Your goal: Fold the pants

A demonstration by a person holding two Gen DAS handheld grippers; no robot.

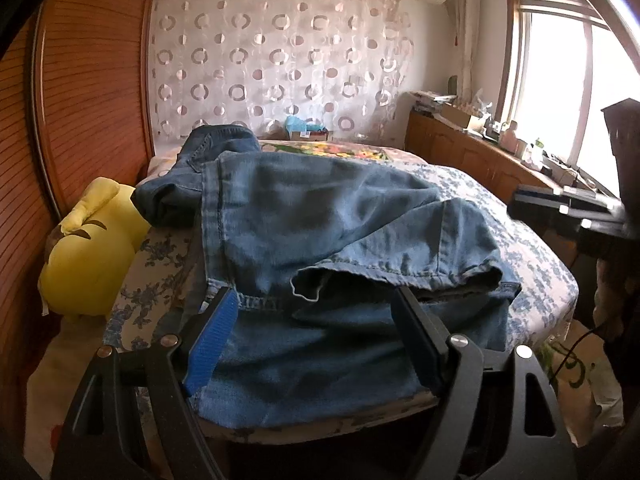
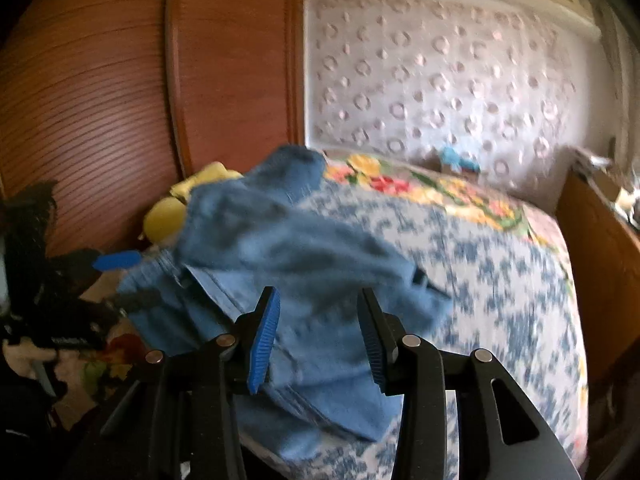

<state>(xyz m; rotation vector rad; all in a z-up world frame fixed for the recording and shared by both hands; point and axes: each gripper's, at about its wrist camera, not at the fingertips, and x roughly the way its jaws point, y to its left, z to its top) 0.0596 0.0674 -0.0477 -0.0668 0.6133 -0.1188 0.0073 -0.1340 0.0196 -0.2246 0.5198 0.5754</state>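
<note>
A pair of blue jeans (image 1: 320, 220) lies crumpled on the bed, one leg folded back over the other, hems toward me. My left gripper (image 1: 316, 300) is open, its blue-padded fingers (image 1: 212, 344) spread wide just above the near hem, holding nothing. In the blurred right wrist view the jeans (image 2: 304, 272) lie at the bed's near left corner. My right gripper (image 2: 318, 304) is open above their near edge, empty. The left gripper also shows there at the far left (image 2: 116, 276). The right gripper's black body shows at the right edge of the left wrist view (image 1: 576, 208).
The bed (image 1: 528, 248) has a blue floral cover and a bright flowered blanket (image 2: 432, 188) at its head. A yellow plush toy (image 1: 88, 248) sits at the bed's left by a wooden slatted wardrobe (image 1: 88, 80). A wooden cabinet (image 1: 472, 152) with clutter runs under the window at right.
</note>
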